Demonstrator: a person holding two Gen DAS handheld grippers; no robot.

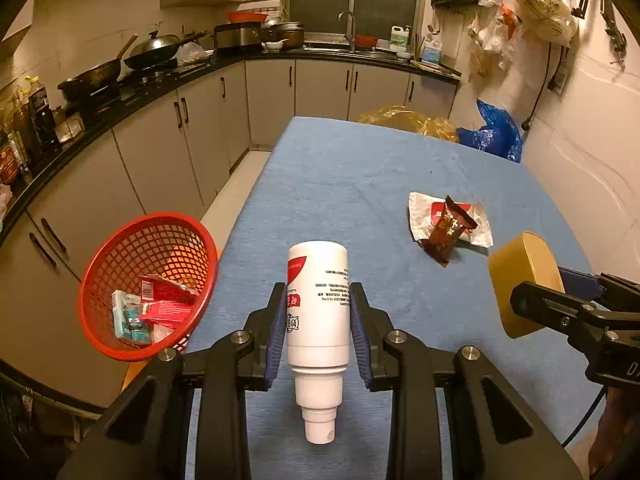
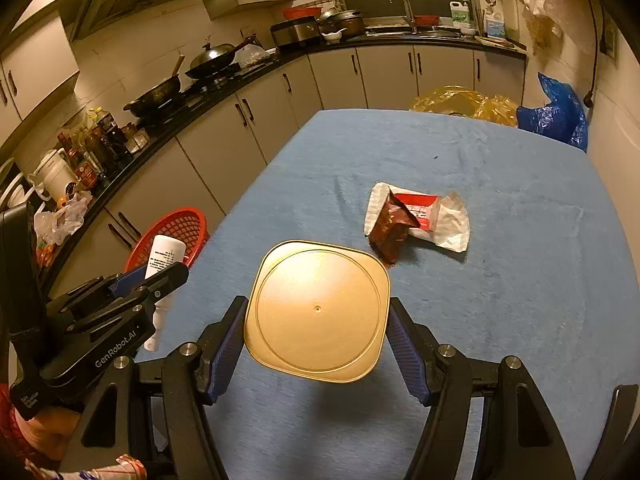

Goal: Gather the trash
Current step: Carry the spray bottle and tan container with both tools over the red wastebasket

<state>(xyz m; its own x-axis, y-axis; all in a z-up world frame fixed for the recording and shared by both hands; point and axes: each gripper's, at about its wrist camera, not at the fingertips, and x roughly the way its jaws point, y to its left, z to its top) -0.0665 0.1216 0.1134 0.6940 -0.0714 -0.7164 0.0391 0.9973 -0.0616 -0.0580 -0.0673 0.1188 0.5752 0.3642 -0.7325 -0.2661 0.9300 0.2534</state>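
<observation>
Gripping a white bottle [image 1: 318, 300], the left gripper [image 1: 318, 308] holds it above the blue table [image 1: 360, 184], beside a red basket [image 1: 120, 280]. Right view: right gripper [image 2: 316, 336] clamps a yellow tub [image 2: 316, 308]; wrappers [image 2: 416, 220] lie beyond.

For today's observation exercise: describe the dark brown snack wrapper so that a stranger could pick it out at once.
Start at the blue-covered table. Past its middle, two wrappers lie together: a white and red wrapper, and the dark brown snack wrapper lying partly on it. The brown one is the smaller, crumpled, glossy packet.
</observation>
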